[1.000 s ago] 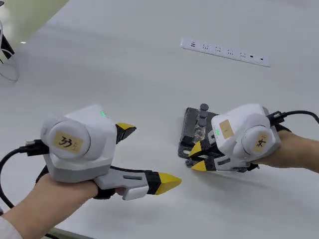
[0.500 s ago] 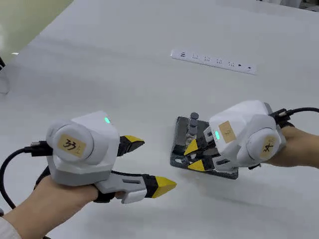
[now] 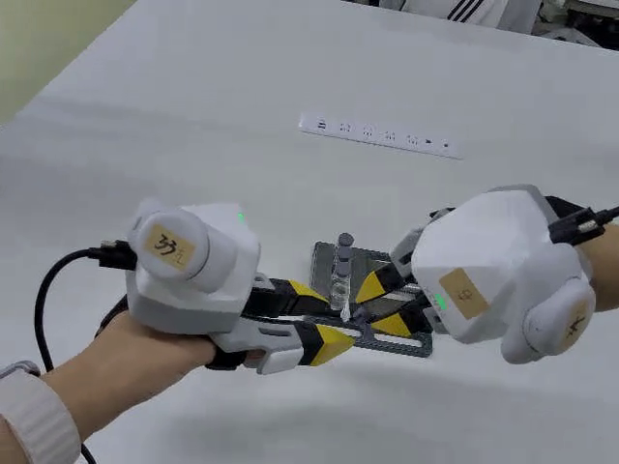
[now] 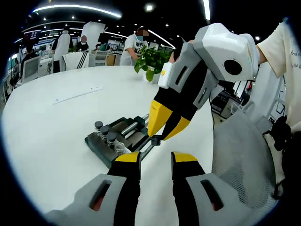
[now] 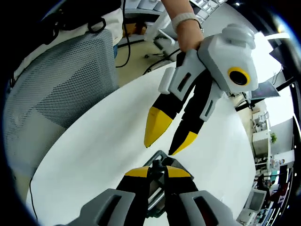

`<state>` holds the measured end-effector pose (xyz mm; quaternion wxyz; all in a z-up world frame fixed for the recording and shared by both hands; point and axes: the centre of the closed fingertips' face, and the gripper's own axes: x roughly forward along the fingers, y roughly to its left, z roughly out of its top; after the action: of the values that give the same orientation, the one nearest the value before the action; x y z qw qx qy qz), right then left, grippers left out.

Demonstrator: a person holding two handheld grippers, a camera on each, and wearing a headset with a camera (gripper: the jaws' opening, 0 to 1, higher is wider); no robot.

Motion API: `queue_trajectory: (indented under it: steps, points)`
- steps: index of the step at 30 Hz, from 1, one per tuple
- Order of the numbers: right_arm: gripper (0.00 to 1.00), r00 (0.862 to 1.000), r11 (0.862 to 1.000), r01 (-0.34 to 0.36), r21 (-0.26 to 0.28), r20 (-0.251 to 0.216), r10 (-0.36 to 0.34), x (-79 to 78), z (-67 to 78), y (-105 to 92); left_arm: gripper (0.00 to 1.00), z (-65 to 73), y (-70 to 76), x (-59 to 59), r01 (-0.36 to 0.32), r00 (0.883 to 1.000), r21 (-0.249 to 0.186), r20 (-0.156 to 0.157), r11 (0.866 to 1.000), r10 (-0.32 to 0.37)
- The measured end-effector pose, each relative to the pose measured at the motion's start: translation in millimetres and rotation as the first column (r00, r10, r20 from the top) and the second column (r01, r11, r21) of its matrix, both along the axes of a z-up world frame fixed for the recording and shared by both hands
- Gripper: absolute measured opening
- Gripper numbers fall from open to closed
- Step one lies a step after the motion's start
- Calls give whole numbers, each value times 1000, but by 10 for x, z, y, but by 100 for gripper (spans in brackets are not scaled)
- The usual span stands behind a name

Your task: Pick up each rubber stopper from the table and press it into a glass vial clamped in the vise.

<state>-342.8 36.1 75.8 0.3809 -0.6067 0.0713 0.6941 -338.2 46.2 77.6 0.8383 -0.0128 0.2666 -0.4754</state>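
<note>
A dark vise (image 3: 325, 259) sits on the white table and holds a row of glass vials (image 3: 339, 278), each capped with a grey stopper (image 3: 345, 240). My left gripper (image 3: 324, 317) comes in from the left, open, its yellow tips just short of the vise and nothing between them (image 4: 156, 157). My right gripper (image 3: 382, 305) reaches in from the right with its jaws nearly together, tips over the vise's near end (image 4: 157, 137). In the right gripper view its tips (image 5: 158, 172) flank the vise's dark end (image 5: 157, 164); whether they pinch it is unclear. No loose stopper is visible.
A white power strip (image 3: 377, 135) lies farther back on the table. A grey mesh chair (image 4: 240, 155) stands past the table's edge. A potted plant (image 4: 150, 59) and some people are at the far side of the room.
My left gripper has moved right, up to the vise. My right gripper has rolled over and stayed at the vise. The head camera has shifted.
</note>
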Motion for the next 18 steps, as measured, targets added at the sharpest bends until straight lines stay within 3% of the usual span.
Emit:
queue_trajectory:
  steps: [5,18]
  points:
    - [7,999,999,-30,-11,11,30,-51,31,-22,15,49,-129,-24,40,999,-12,-12,999,-41]
    - [7,996,996,-82,-24,28,82,-138,19,-6,7,61,-197,-76,75,996,-31,-36,997,-76]
